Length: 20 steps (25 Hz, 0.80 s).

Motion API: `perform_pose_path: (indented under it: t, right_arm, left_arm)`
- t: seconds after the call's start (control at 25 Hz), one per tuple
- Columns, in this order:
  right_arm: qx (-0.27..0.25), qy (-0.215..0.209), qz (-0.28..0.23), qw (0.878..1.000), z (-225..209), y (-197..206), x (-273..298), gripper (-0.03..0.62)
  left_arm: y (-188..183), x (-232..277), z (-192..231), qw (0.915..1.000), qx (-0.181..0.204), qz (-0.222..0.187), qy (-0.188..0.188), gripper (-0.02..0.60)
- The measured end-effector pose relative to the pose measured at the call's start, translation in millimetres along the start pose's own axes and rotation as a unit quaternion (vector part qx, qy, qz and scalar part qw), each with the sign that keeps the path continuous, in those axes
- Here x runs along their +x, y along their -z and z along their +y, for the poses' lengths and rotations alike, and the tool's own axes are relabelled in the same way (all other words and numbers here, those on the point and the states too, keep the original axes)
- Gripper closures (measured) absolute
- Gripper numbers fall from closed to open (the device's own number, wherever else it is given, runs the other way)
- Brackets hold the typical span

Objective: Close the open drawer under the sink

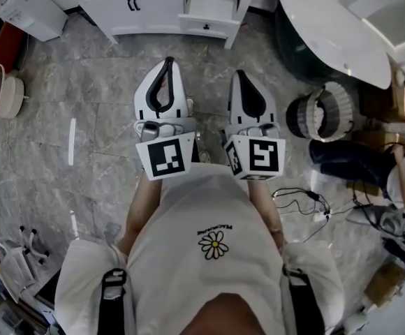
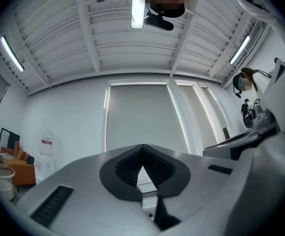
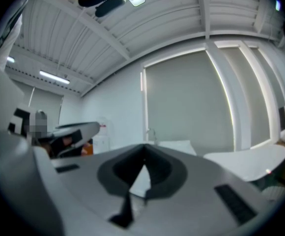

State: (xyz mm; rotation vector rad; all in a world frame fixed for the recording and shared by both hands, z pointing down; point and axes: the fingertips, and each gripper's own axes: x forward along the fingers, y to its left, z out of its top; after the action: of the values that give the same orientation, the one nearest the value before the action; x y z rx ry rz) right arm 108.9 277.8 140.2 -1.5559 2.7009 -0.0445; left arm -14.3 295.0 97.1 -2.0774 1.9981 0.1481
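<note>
**Approach step: drawer not reached yet**

Both tools are empty: your left gripper (image 1: 167, 63) and right gripper (image 1: 240, 75) have jaws pressed together. The open drawer (image 1: 209, 7) sits in the white cabinet (image 1: 157, 7) ahead, well apart from you, knob (image 1: 206, 26) facing you. It looks about half out, hard to judge. Next: step in and push its front square

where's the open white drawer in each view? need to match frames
Head view: open white drawer, top centre, pulled out of the white vanity cabinet.
Left gripper view: probably the white sliver with a dark knob behind the left claw, bottom centre.
Right gripper view: not identifiable; right claw covers that area.
Shared landmark: tall grey white-framed panel, both gripper views only.
</note>
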Motion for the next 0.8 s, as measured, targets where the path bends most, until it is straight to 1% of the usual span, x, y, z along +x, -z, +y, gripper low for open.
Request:
perform_pose_path:
  t: [0.2,0.24,0.32,0.36,0.44,0.52,0.64,0.8]
  right_arm:
    - [-0.017,0.015,0.007,1.0,-14.2,3.0,34.6,0.565]
    - [-0.016,0.019,0.005,1.0,-18.7,2.8,43.1,0.565]
    - [-0.011,0.028,0.006,1.0,-28.5,5.3,62.3,0.565]
    - [-0.009,0.031,0.01,0.999,-32.3,7.7,73.5,0.565]
    - [-0.011,0.031,0.023,0.999,-37.3,13.3,97.2,0.565]
    - [-0.014,0.032,0.034,0.999,-42.8,17.0,120.4,0.565]
    - [-0.016,0.042,0.042,0.998,-51.7,15.6,156.3,0.565]
    - [-0.011,0.05,0.049,0.997,-57.2,11.8,204.6,0.565]
  left_arm:
    - [25.3,37.2,14.0,0.9993,-0.033,0.014,-0.005,0.56]
    - [28.5,46.9,16.9,0.9993,-0.035,0.014,-0.005,0.56]
    - [35.2,67.5,20.8,0.9996,-0.026,0.012,0.001,0.56]
    - [39.3,78.2,22.9,0.9997,-0.021,0.011,0.005,0.56]
    - [49.0,99.6,29.2,0.9996,-0.024,0.01,0.007,0.56]
    - [60.4,122.5,35.6,0.9996,-0.022,0.015,0.01,0.56]
    - [75.1,159.1,45.1,0.9993,-0.009,0.028,0.025,0.56]
    - [93.8,202.4,66.9,0.9975,-0.037,0.054,0.028,0.56]
